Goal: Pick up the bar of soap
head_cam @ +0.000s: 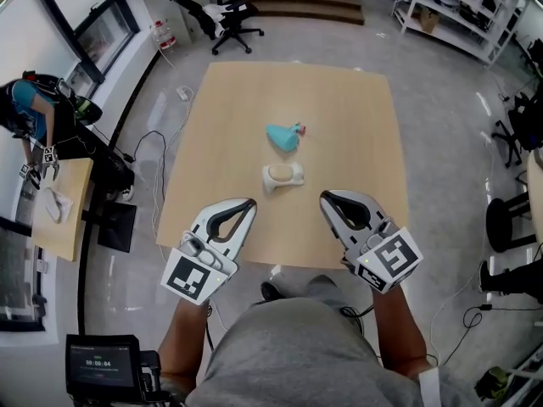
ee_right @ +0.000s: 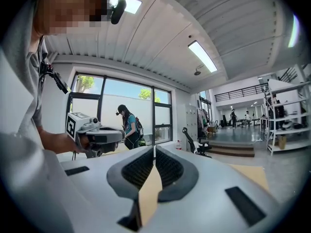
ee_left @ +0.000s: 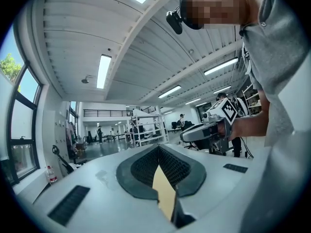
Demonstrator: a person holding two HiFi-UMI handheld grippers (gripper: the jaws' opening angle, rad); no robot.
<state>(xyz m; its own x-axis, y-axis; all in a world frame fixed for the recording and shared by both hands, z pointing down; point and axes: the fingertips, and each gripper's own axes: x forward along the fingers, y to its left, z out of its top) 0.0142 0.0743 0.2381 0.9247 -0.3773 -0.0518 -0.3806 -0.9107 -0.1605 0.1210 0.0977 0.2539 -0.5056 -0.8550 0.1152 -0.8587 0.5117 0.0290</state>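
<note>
While level: L tool [head_cam: 249, 202], R tool [head_cam: 325, 197].

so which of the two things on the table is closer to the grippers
The cream bar of soap: it lies ahead of the left gripper and right gripper, with the teal object beyond it, farther up the table.

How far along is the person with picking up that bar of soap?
Nothing looks done: the bar of soap lies in its white dish on the table, untouched. In hand: the left gripper and right gripper hover at the near edge, both shut and empty. Left: open one, reach, close on the soap, lift.
</note>
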